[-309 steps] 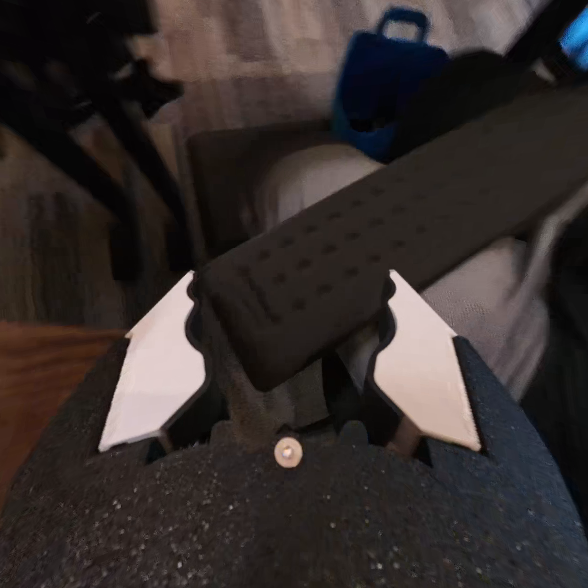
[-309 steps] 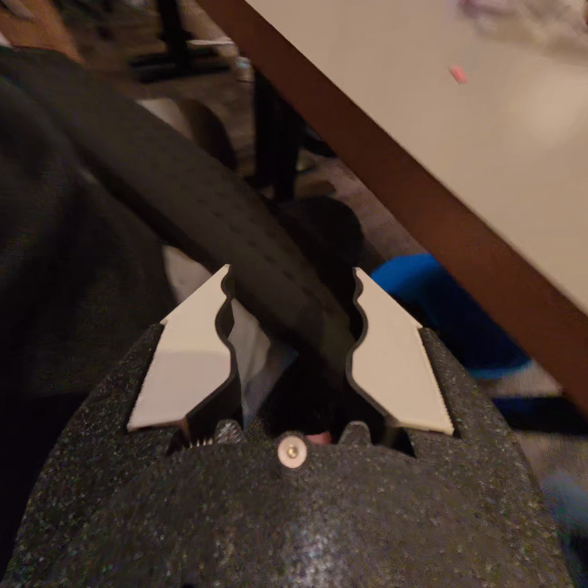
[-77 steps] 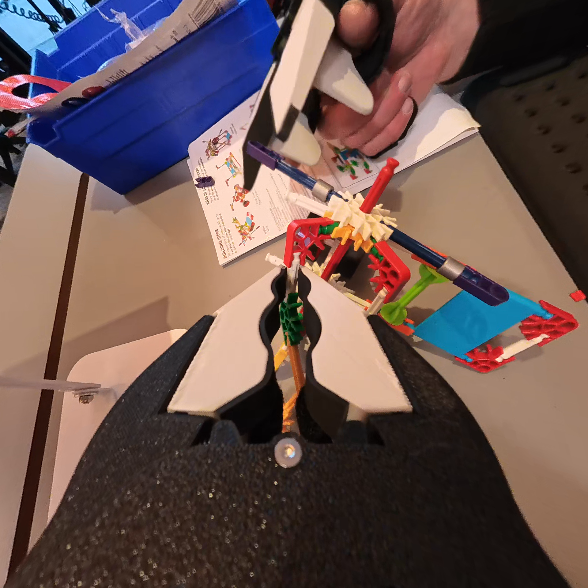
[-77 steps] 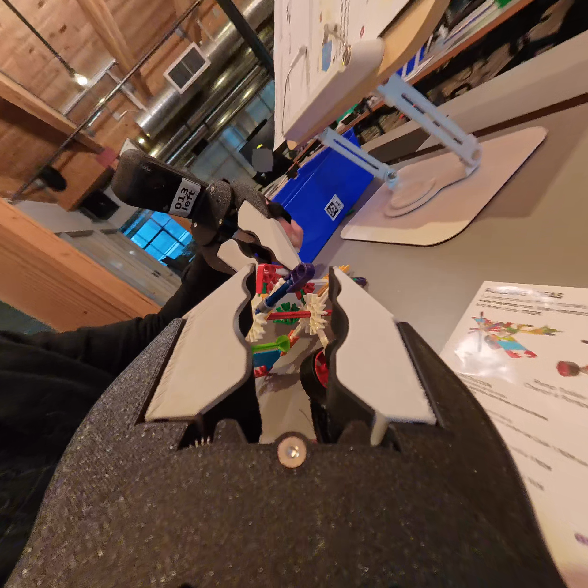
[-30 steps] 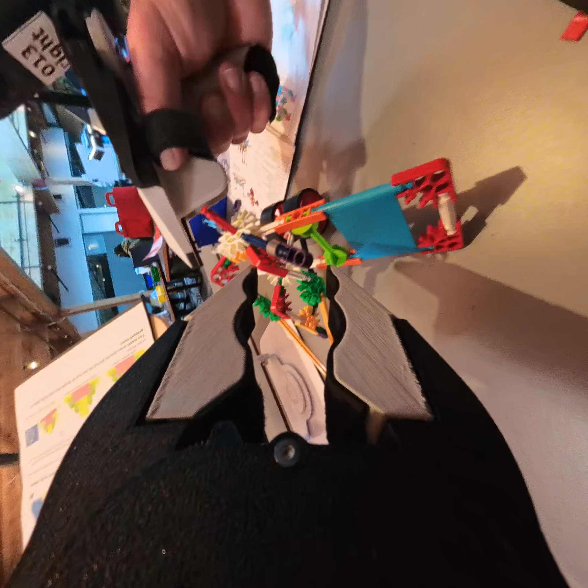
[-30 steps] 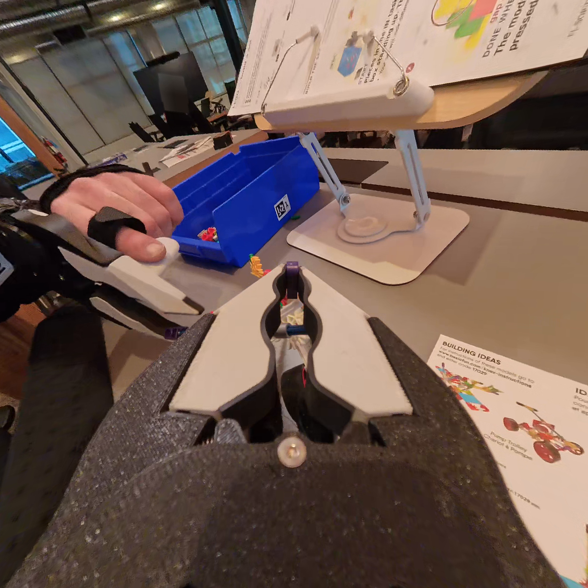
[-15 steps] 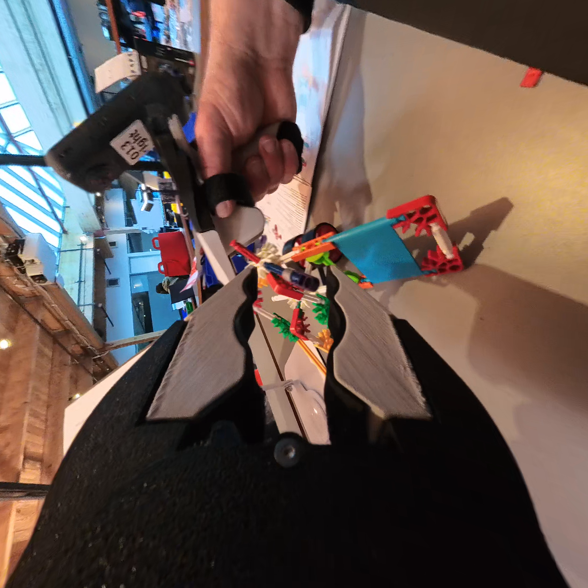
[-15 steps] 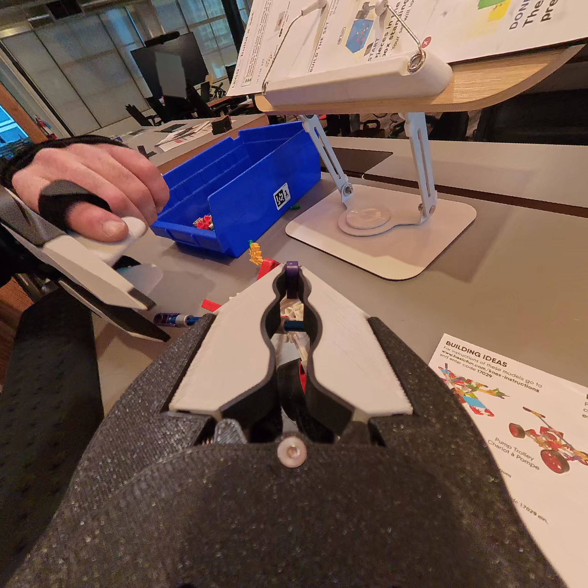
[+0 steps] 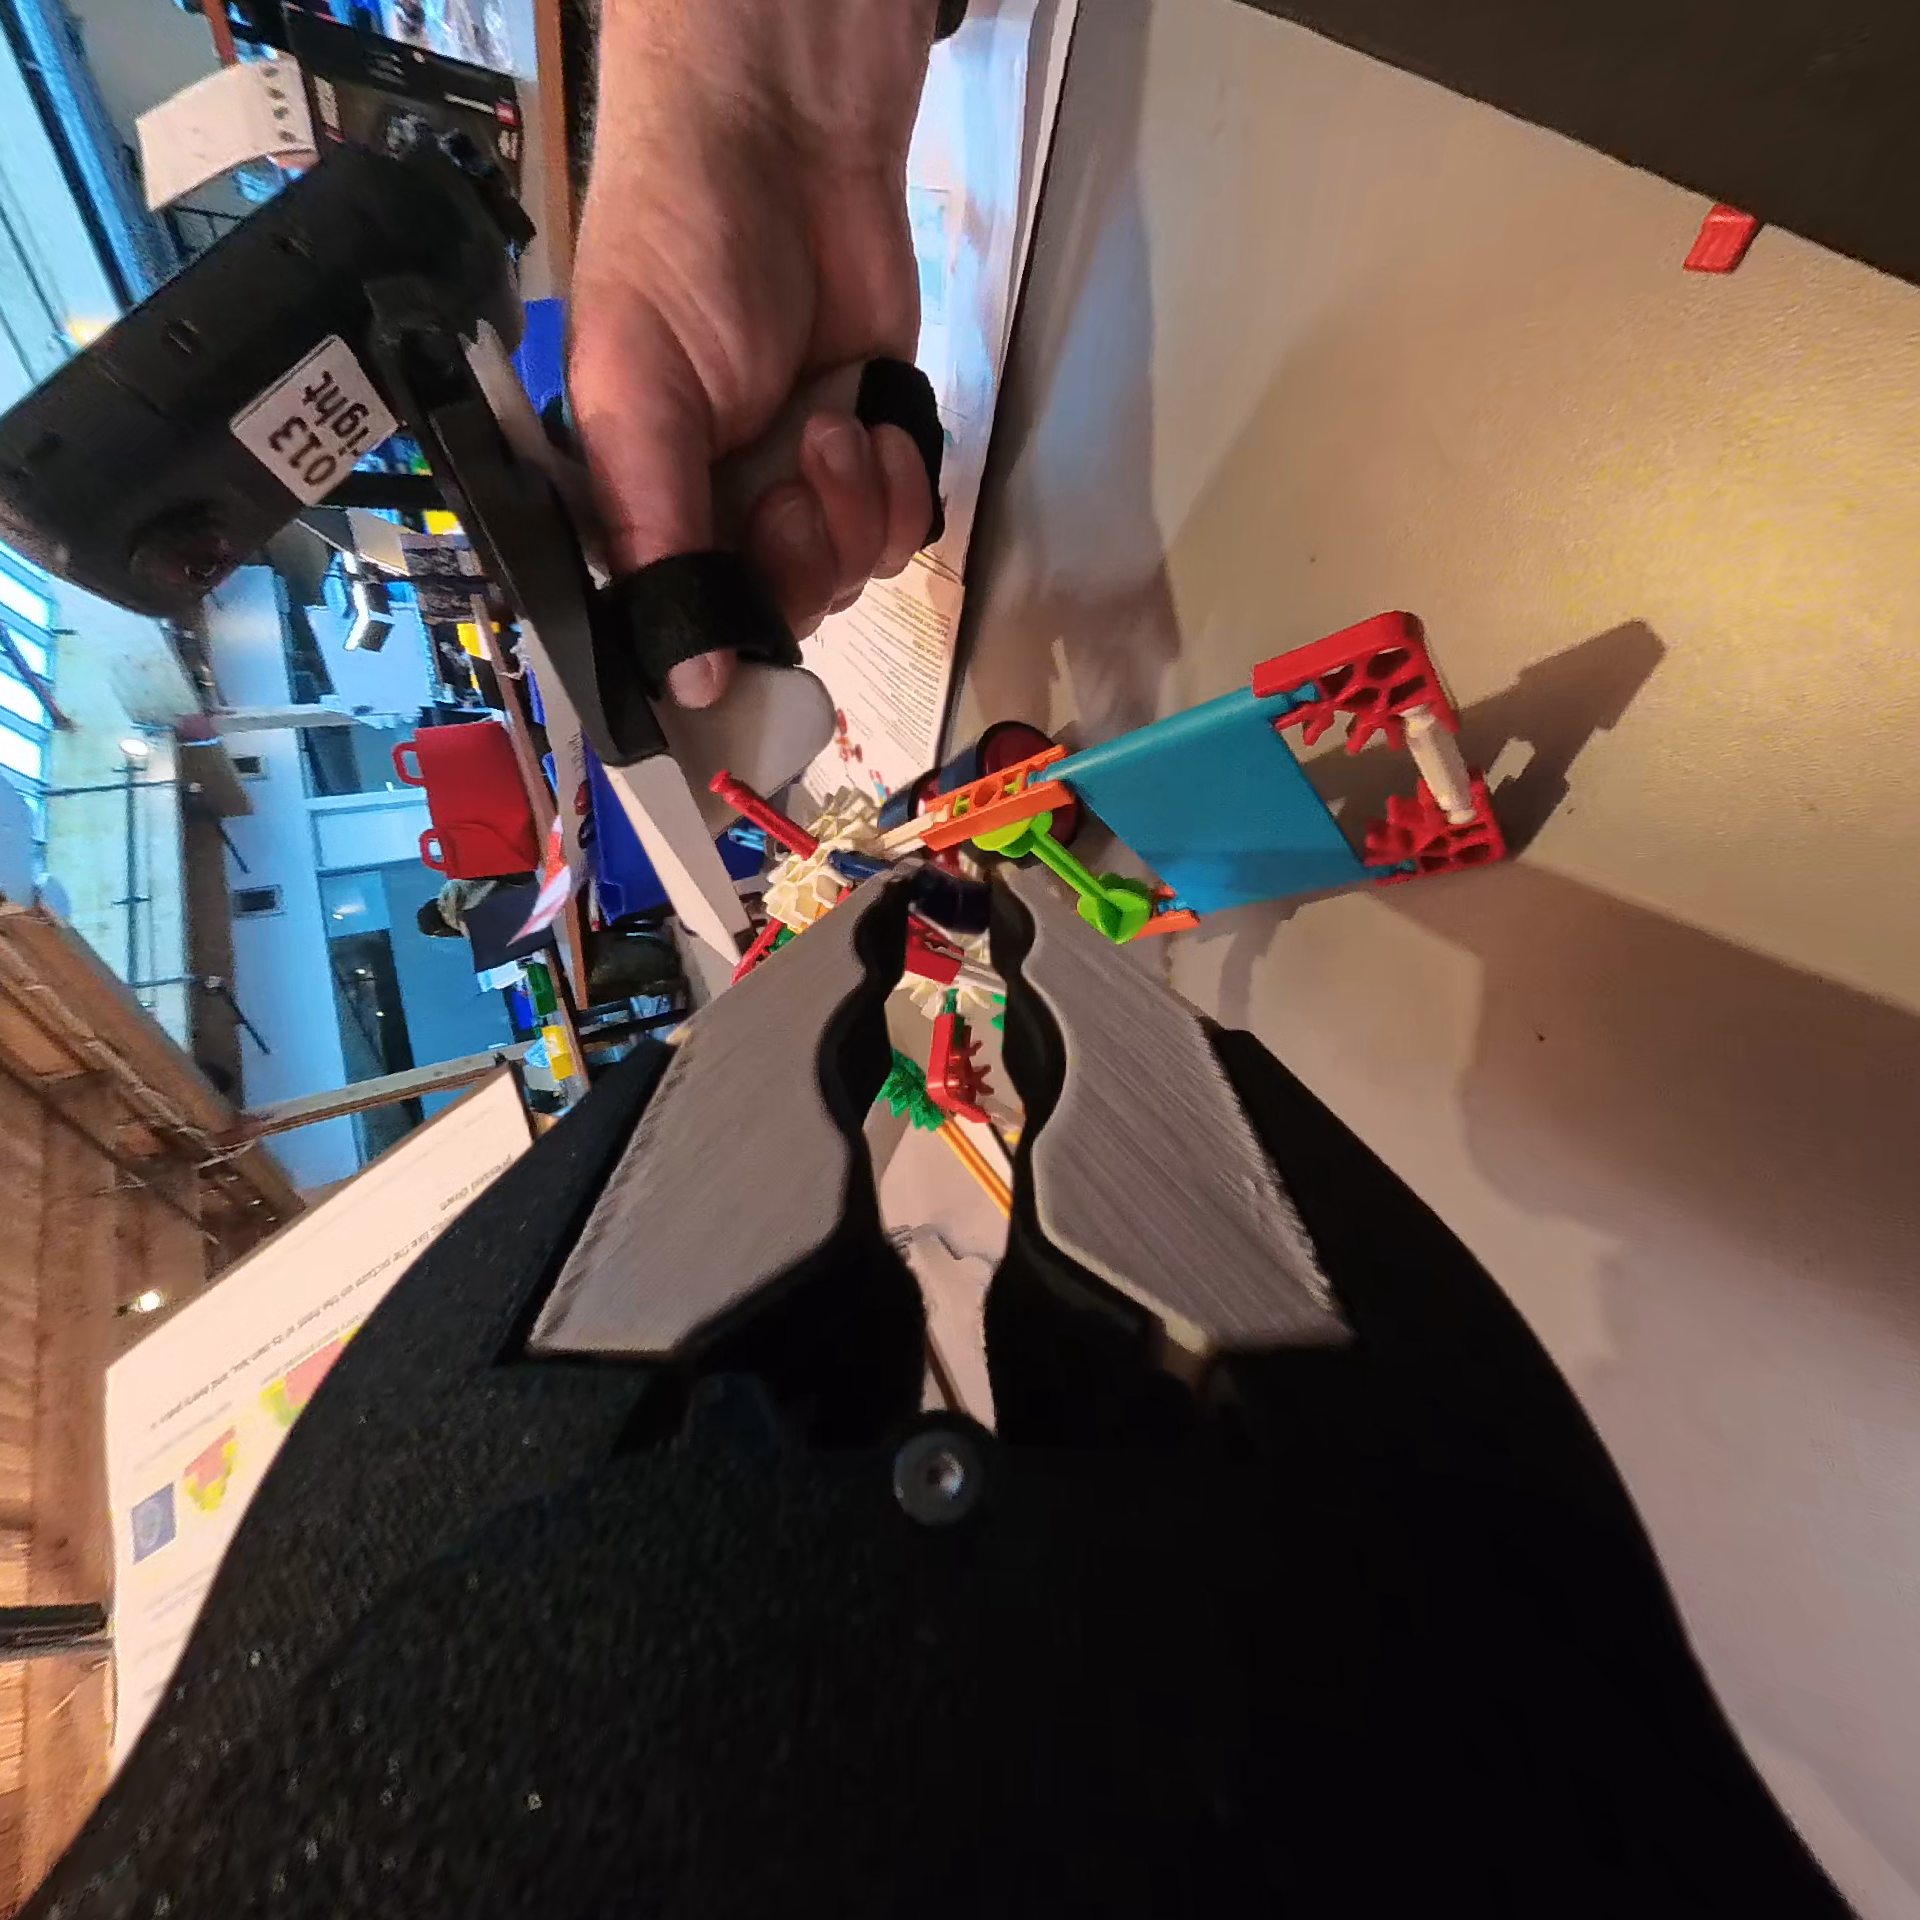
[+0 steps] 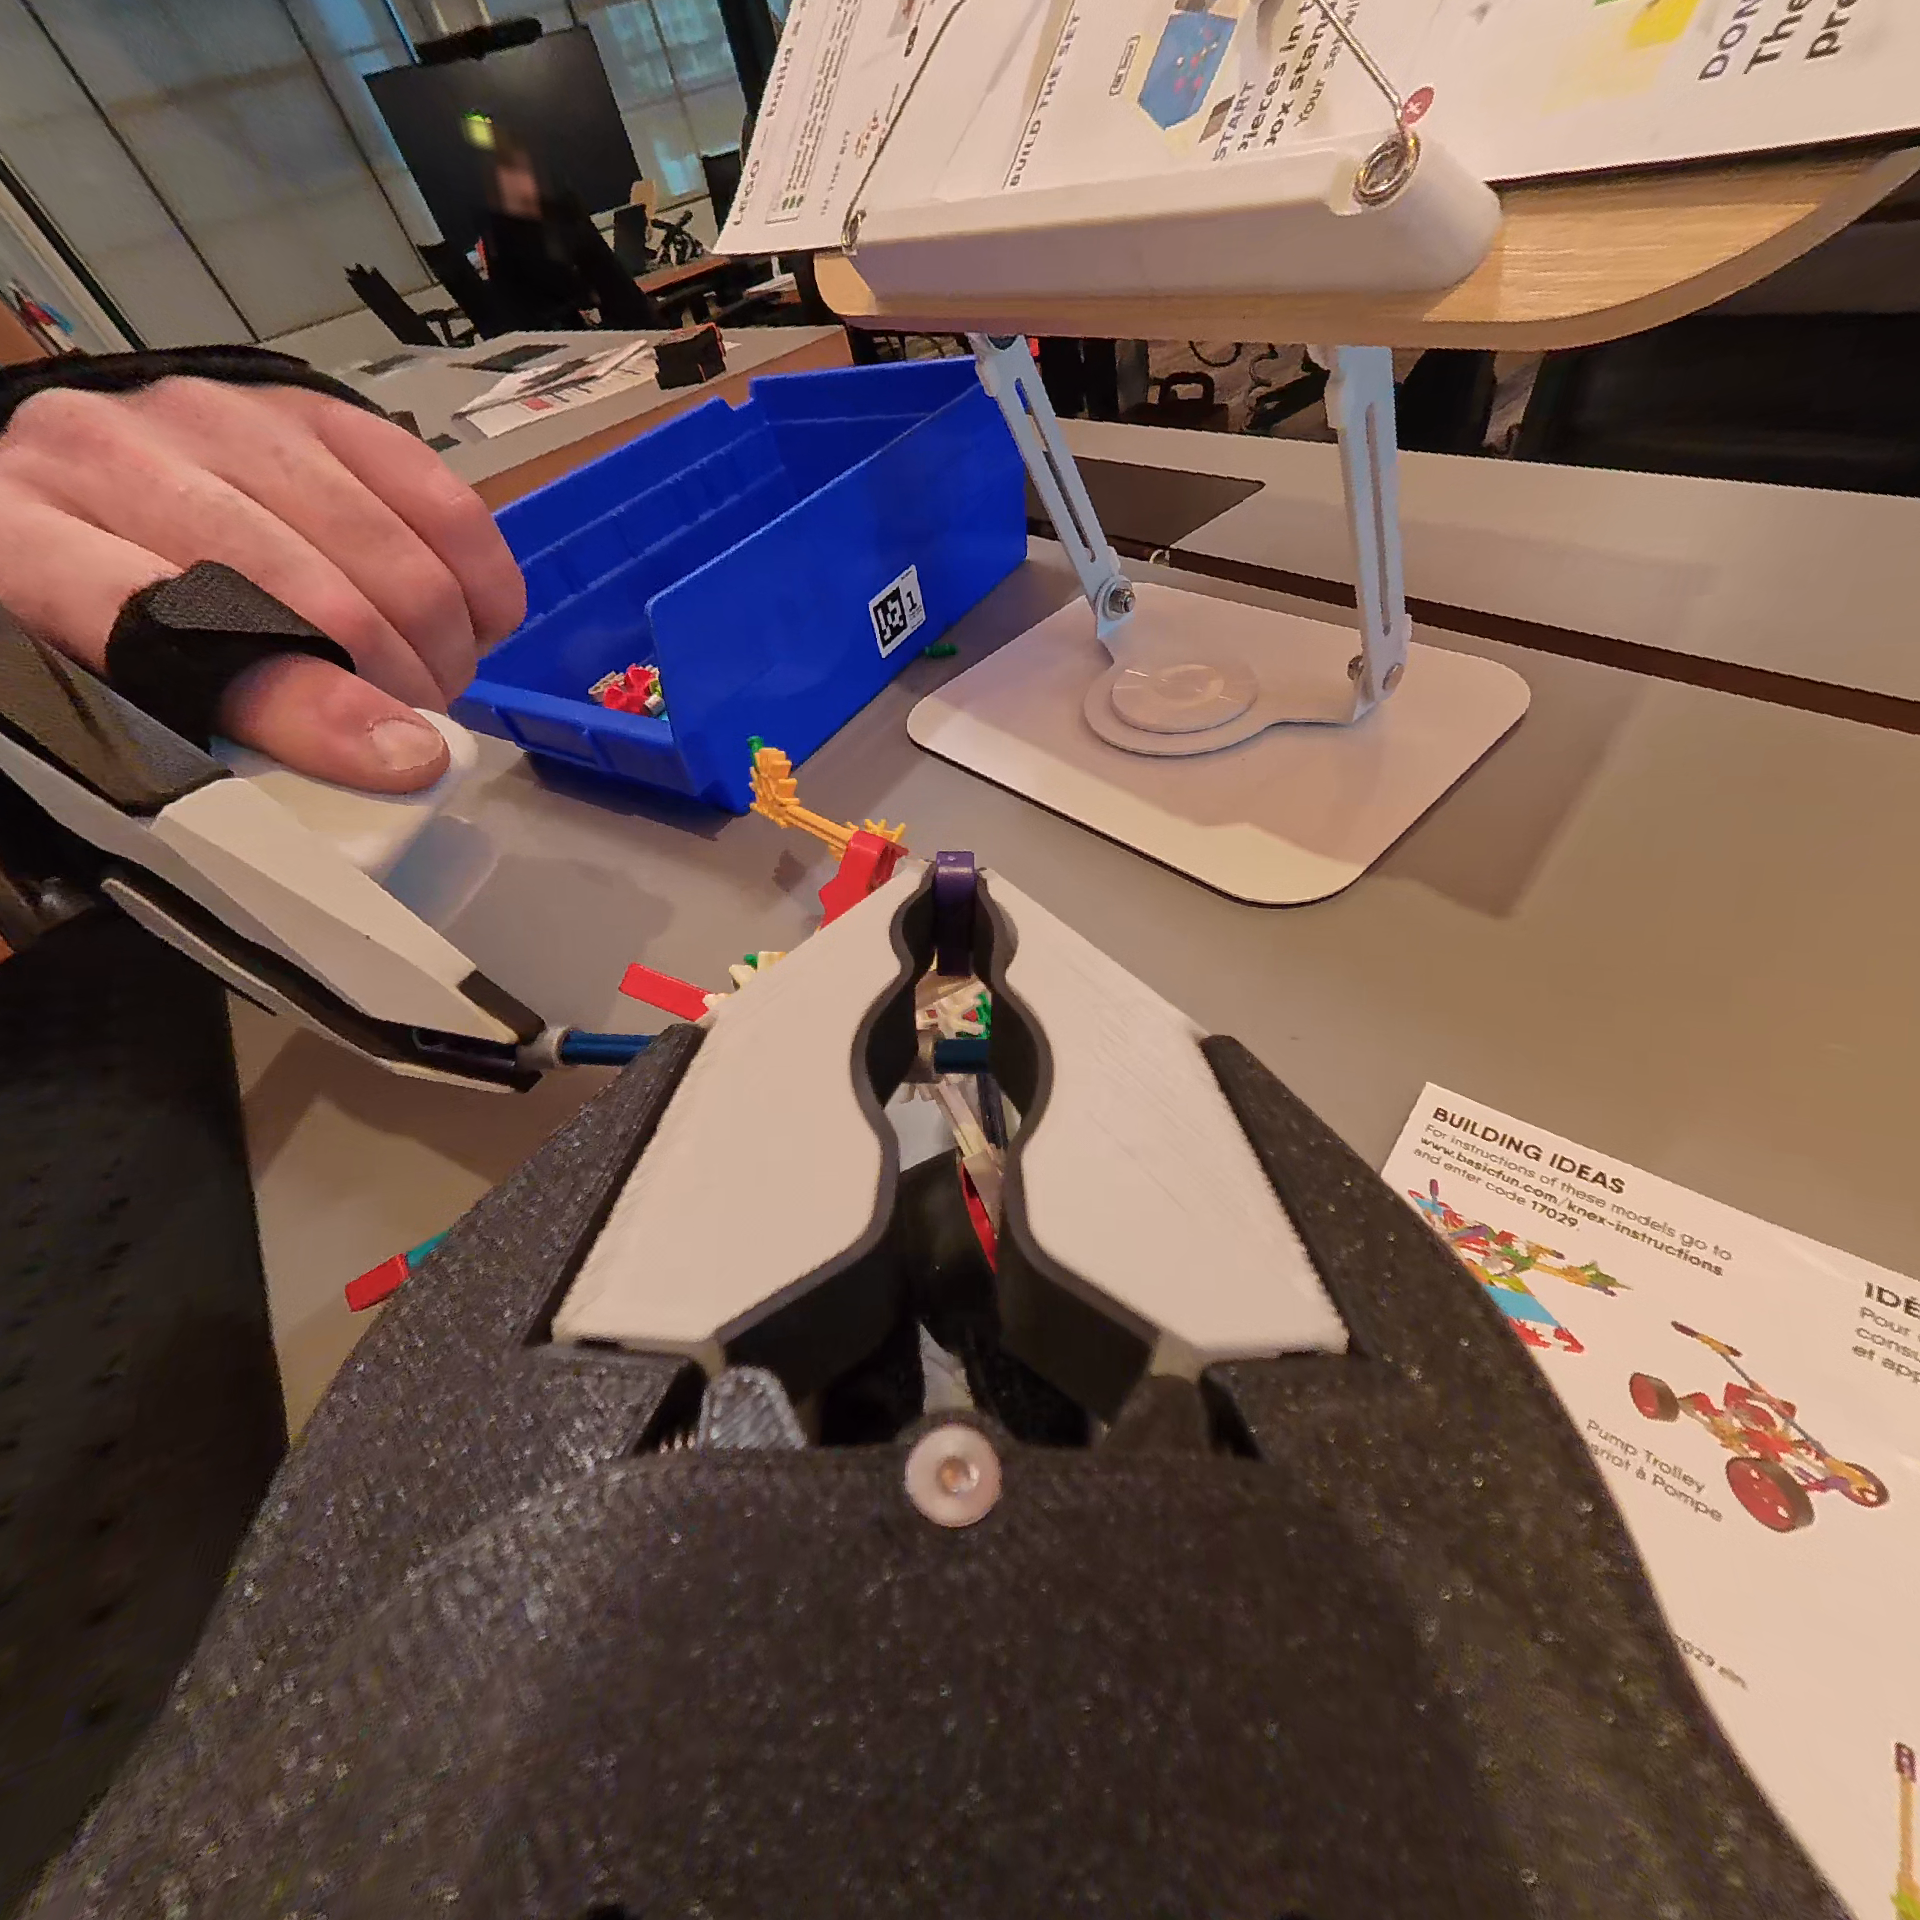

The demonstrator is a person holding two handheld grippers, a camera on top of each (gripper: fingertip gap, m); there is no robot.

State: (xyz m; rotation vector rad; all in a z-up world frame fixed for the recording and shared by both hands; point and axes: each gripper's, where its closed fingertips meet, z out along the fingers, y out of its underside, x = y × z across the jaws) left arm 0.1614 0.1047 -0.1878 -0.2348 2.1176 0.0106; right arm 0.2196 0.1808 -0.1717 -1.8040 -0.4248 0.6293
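Observation:
A colourful rod-and-connector toy model point(image 9: 1195, 805) with a blue panel, red connectors and a wheel lies on the grey table point(image 9: 1455, 468). My left gripper point(image 9: 943, 888) is shut on one purple end of the model's long blue rod. The right wrist view shows it from the side point(image 10: 488, 1039), clamped on that end of the blue rod point(image 10: 603, 1047). My right gripper point(image 10: 954, 883) is shut on the purple cap point(image 10: 954, 899) at the rod's other end. A hand holds it in the left wrist view, where its fingers point(image 9: 774, 717) show above the model.
A blue bin point(image 10: 790, 582) with a few small parts stands behind the model. A white document stand point(image 10: 1226, 748) stands to its right. An instruction sheet point(image 10: 1662, 1351) lies at the right. Loose red pieces point(image 9: 1720, 237) point(image 10: 379, 1280) lie on the table. A black perforated surface point(image 10: 104, 1299) borders the table's left. The left gripper's tips are roughly 10 cm from the right gripper's.
My left gripper was open around the model half a second ago; it has moved in and closed on the rod's purple end. My right gripper stays shut on the other end.

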